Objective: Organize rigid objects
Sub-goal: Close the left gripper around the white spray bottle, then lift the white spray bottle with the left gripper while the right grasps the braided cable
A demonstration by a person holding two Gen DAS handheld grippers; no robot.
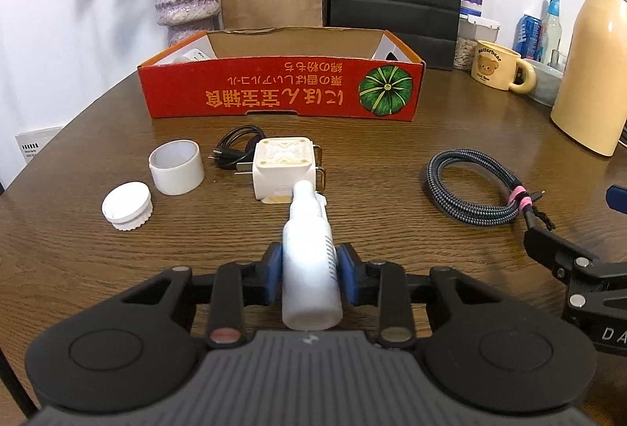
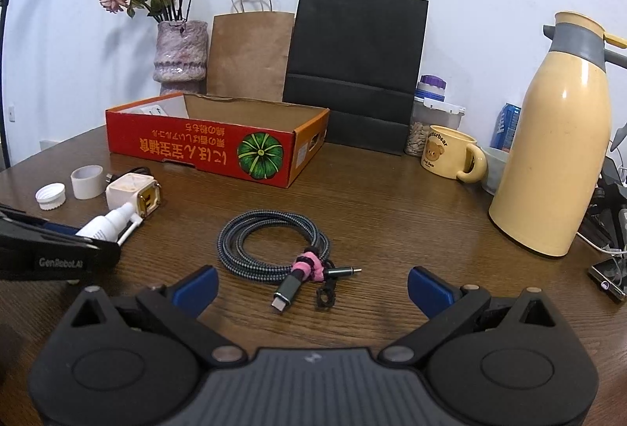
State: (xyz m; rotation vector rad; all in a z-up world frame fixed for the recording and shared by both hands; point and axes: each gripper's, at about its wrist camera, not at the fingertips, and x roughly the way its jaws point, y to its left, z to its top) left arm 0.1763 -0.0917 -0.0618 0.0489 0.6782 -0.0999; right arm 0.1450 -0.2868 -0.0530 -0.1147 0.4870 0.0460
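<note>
A round bench (image 1: 392,167) of dark, grained wood is shown. At its far side an open red cardboard box (image 1: 280,89) is set. Nearer, a coiled braided cable (image 2: 270,249) lies before the right hand-held gripper (image 2: 313,287), whose blue pads are spread apart. A smooth white plastic spray bottle (image 1: 309,269), lying on the bench, is pinched by the left hand-held gripper (image 1: 311,273).

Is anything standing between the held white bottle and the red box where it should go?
Yes: the white charger sits on the table right at the white bottle's tip, directly before the red box. Lifting over it clears the way.
</note>
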